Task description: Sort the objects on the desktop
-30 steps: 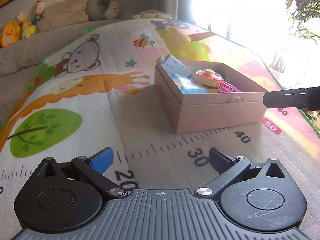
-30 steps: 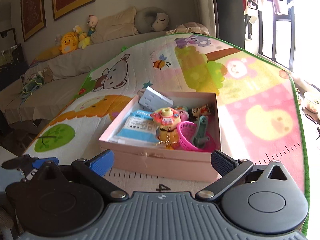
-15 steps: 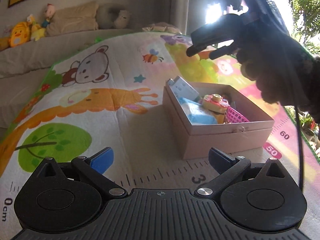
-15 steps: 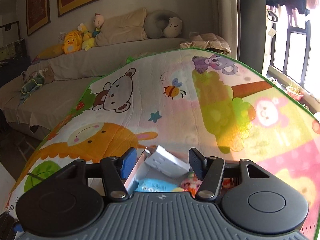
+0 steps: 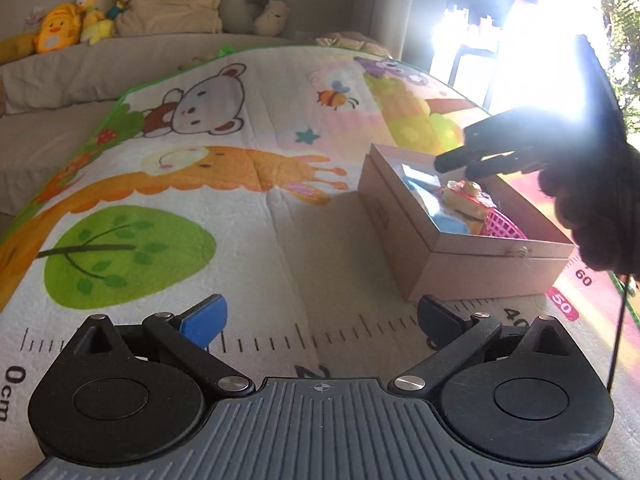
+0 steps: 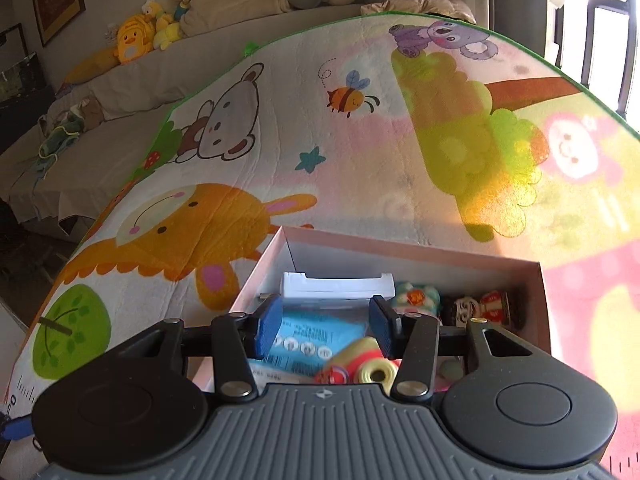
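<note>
Sunlight floods through a window onto a cartoon-animal play mat spread as the surface, with a grey sofa and plush toys behind it. On the mat sits an open pink box, the landmark for everything else. Inside the box, against its far wall, lies a white rectangular case, its long axis running along that wall, side to side in the right wrist view. Nearer than the case lies a blue packet, and at the near end of the box a yellow and pink toy and a pink basket; small figurines stand in the far right corner of the box. The right gripper hangs over the box, pointing down into it; its jaws have just been closing and stand partly closed, apart from the white case, which lies just beyond the fingertips, with only the blue packet showing below the gap. The left gripper waits outside the box, over the ruler marks printed on the mat, its jaws wide apart and empty. Only the left wrist view shows the box's outer side and the gloved hand carrying the right gripper above it; only the right wrist view shows the figurines and the full length of the white case.
</note>
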Demonstrator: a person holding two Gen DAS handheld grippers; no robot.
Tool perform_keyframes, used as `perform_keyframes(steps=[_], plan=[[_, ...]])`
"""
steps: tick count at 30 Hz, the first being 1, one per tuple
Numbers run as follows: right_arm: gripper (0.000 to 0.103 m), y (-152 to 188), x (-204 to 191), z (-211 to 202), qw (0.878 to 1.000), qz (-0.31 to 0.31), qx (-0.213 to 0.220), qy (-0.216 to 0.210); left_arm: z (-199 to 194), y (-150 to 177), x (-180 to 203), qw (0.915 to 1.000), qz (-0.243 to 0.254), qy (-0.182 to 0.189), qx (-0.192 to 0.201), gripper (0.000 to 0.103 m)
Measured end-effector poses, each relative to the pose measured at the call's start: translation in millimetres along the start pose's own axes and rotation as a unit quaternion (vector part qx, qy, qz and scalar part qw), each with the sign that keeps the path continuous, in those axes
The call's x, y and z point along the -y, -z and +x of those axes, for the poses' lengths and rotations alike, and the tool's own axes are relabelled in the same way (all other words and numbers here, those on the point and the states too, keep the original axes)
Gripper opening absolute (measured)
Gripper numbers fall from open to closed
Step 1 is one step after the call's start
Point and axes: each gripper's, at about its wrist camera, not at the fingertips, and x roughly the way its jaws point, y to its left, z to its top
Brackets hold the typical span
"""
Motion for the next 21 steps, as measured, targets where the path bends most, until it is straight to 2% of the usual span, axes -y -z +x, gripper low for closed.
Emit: perform_keyframes(steps=[1, 2, 3, 5, 9, 12, 15, 18, 21], plan=[[0.049, 11, 2, -21, 1.0, 0.005, 0.02, 0.002, 0, 3, 3, 1.0, 0.006, -0.001, -0.001, 0.103], [0.054, 21, 2, -37, 0.999, 0.007, 0.034, 0.003, -1, 4, 5, 0.9999, 0.012, -0.004, -0.002, 0.103], [0.065, 34, 3, -55, 0.999, 0.013, 0.047, -0.001, -1, 7, 8, 0.9998, 0.018, -0.007, -0.004, 0.103], [0.08, 59, 2, -81, 0.998, 0.025, 0.061, -0.004, -2, 12, 14, 0.9995, 0.028, -0.011, -0.007, 0.103], [0.103, 119, -5, -116, 0.996, 0.049, 0.077, 0.008, -7, 26, 26, 0.9988, 0.042, -0.02, -0.016, 0.103], [0.103, 161, -15, -120, 0.998, 0.049, 0.049, 0.011, -10, 37, 34, 0.9983, 0.045, -0.029, -0.026, 0.103], [0.103, 185, -23, -108, 0.999, 0.037, 0.01, 0.017, -11, 40, 39, 0.9968, 0.047, -0.062, -0.019, 0.103], [0.103, 193, -29, -94, 0.999, 0.014, -0.004, 0.052, -7, 38, 37, 0.9964, 0.024, -0.075, -0.03, 0.103], [0.103, 189, -27, -85, 0.998, 0.008, 0.002, 0.062, -3, 37, 42, 0.996, 0.033, -0.077, -0.033, 0.103]])
